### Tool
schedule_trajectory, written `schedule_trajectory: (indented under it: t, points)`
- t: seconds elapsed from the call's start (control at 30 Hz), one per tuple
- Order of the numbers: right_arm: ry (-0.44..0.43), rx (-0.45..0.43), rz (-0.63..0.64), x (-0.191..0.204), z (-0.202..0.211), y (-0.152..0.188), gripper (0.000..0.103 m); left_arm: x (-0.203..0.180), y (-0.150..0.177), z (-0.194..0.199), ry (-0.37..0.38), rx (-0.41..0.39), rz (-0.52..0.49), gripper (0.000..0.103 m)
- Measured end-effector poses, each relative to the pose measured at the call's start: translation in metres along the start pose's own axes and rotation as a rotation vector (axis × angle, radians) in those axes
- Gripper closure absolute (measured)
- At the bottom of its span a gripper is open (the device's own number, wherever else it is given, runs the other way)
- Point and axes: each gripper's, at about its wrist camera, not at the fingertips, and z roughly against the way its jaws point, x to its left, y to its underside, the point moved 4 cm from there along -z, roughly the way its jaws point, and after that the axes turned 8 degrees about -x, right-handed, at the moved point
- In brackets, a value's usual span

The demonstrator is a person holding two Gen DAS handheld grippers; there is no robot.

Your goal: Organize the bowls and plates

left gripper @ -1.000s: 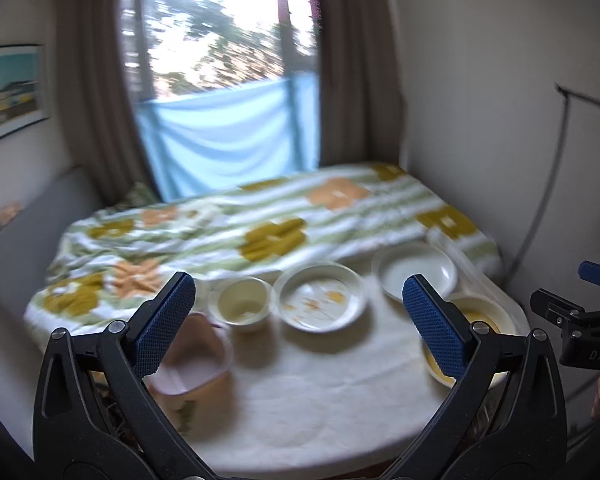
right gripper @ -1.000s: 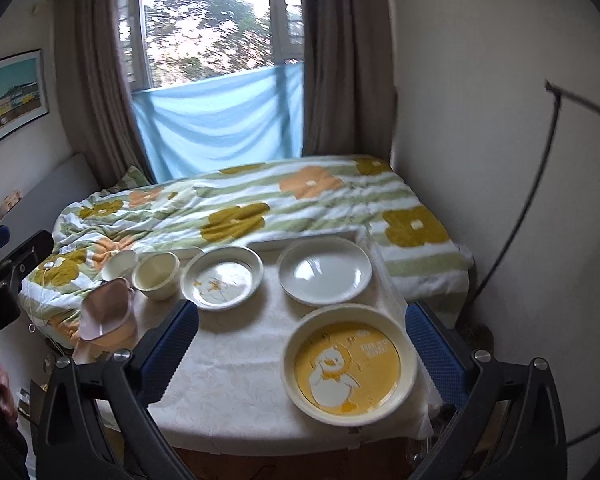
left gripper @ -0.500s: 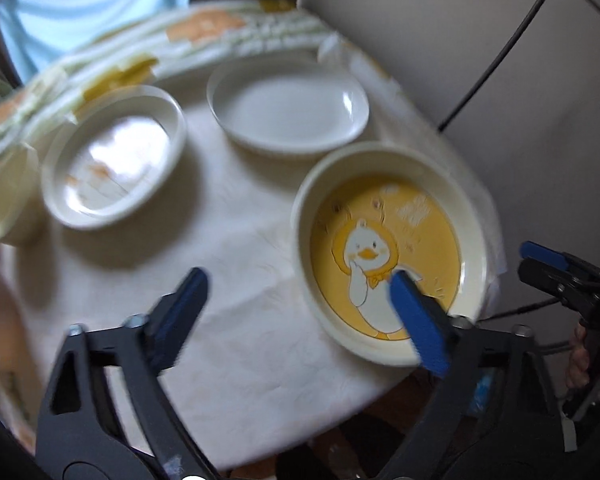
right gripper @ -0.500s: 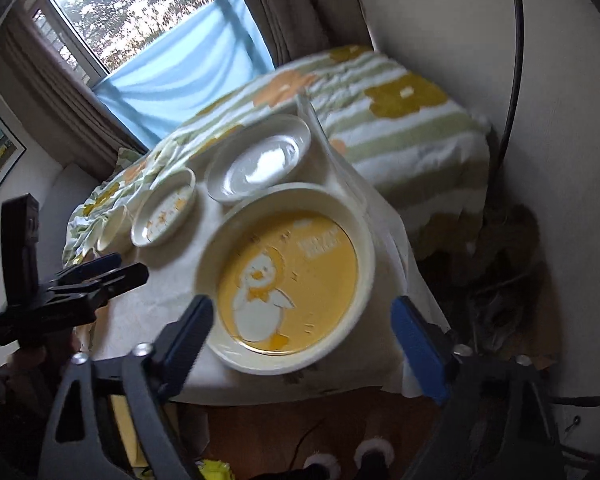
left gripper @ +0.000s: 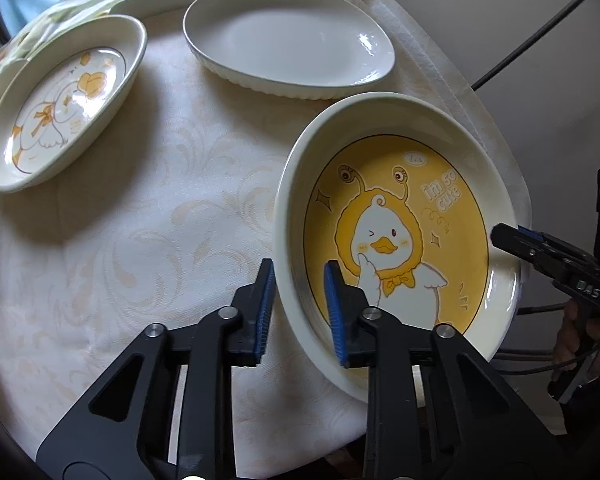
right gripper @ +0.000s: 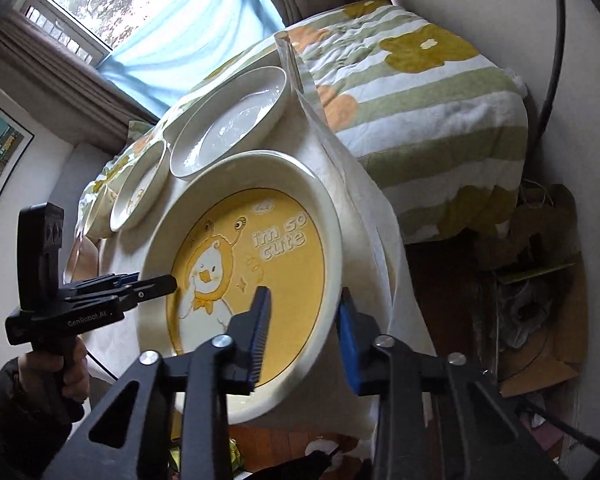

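A large cream plate with a yellow duck picture [left gripper: 404,216] sits at the table's near right corner; it also shows in the right wrist view [right gripper: 260,248]. My left gripper [left gripper: 300,312] is shut on its left rim, one finger inside, one outside. My right gripper [right gripper: 304,332] is shut on its right rim; it appears in the left wrist view [left gripper: 512,240]. A plain white plate [left gripper: 288,44] lies behind it, and a smaller duck plate [left gripper: 60,96] lies to the left.
The table has a cream patterned cloth [left gripper: 140,220]. A bed with a flowered quilt [right gripper: 420,80] stands behind it. A wall is close on the right, with a black cable [left gripper: 540,28]. Cardboard and clutter [right gripper: 532,280] lie on the floor.
Both grippers have swung down from a high view of the table to the large duck plate and closed on its opposite rims.
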Motion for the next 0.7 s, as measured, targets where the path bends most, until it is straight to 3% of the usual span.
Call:
schedule_trajectory:
  t: [0.13,0.43,0.7]
  points:
    - [0.002,0.010,-0.008,-0.007,-0.004,-0.001,0.091,-0.003,-0.001,-0.002,-0.022,-0.003,-0.017,0.084]
    - [0.007,0.029,0.022,-0.006,-0.005,-0.004,0.091,-0.017,-0.011,0.001,-0.071,-0.012,-0.062,0.084]
    - [0.001,0.033,0.077,0.002,-0.003,-0.008,0.091,-0.014,-0.008,0.016,-0.065,-0.030,-0.020,0.084]
